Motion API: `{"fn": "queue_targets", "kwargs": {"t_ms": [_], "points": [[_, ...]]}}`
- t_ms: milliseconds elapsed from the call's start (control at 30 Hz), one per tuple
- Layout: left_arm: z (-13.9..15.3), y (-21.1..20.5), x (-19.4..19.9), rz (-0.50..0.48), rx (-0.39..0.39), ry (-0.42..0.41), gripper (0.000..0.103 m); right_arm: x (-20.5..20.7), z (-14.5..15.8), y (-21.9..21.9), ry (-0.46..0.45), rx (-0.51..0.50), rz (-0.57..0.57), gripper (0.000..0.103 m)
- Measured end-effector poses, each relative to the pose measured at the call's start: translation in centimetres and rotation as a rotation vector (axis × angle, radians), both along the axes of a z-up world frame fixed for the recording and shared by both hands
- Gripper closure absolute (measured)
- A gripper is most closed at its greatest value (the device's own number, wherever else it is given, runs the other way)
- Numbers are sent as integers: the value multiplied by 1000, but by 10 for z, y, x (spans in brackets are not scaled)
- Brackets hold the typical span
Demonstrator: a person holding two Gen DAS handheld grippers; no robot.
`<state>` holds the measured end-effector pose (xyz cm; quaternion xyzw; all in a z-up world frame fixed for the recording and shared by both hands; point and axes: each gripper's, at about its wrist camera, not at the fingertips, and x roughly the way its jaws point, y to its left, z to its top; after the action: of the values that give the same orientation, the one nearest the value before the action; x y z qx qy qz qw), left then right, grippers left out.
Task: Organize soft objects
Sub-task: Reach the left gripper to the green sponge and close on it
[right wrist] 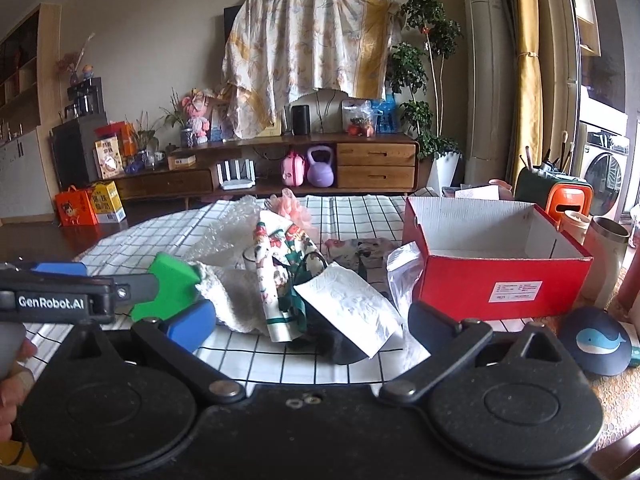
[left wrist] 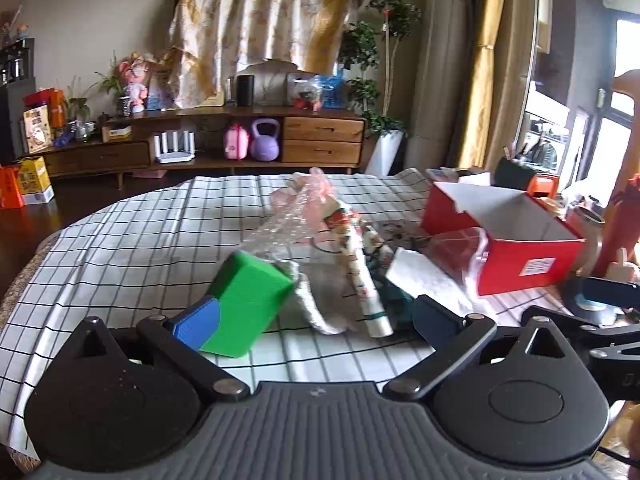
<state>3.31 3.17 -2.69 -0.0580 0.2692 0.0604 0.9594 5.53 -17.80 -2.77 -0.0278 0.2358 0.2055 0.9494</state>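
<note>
A heap of soft things lies mid-table: bubble wrap [left wrist: 280, 232], a Christmas-print cloth [left wrist: 360, 264] [right wrist: 276, 272], a white knitted cloth [left wrist: 316, 304] [right wrist: 236, 296] and a white embossed tissue [left wrist: 424, 280] [right wrist: 352, 308]. A green foam block [left wrist: 248, 304] [right wrist: 172, 284] sits tilted against the left finger pad of my left gripper [left wrist: 316, 320], which is wide open around the heap's near edge. My right gripper [right wrist: 312, 322] is also open, with the tissue and a dark cloth between its fingers. The open red box [left wrist: 520, 264] [right wrist: 496, 276] stands to the right, white inside.
A checked tablecloth [left wrist: 140, 240] covers the round table. A clear plastic bag [right wrist: 404, 276] leans by the box. A navy whale-print cap [right wrist: 596, 340], a steel cup [right wrist: 608, 248] and an orange container [right wrist: 568, 200] crowd the right edge. A pink mesh puff [right wrist: 290, 208] lies behind the heap.
</note>
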Motion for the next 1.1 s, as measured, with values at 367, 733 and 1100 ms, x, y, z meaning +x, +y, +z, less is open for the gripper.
{"fn": "queue_targets", "kwargs": {"t_ms": [367, 733, 1100], "points": [[-39, 50, 42, 89, 8, 84, 0, 63, -41, 3, 97, -99, 12, 15], [-75, 61, 76, 92, 53, 155, 1, 115, -76, 31, 114, -240, 70, 37], [-99, 65, 92, 70, 138, 152, 1, 142, -93, 51, 112, -321, 121, 59]]}}
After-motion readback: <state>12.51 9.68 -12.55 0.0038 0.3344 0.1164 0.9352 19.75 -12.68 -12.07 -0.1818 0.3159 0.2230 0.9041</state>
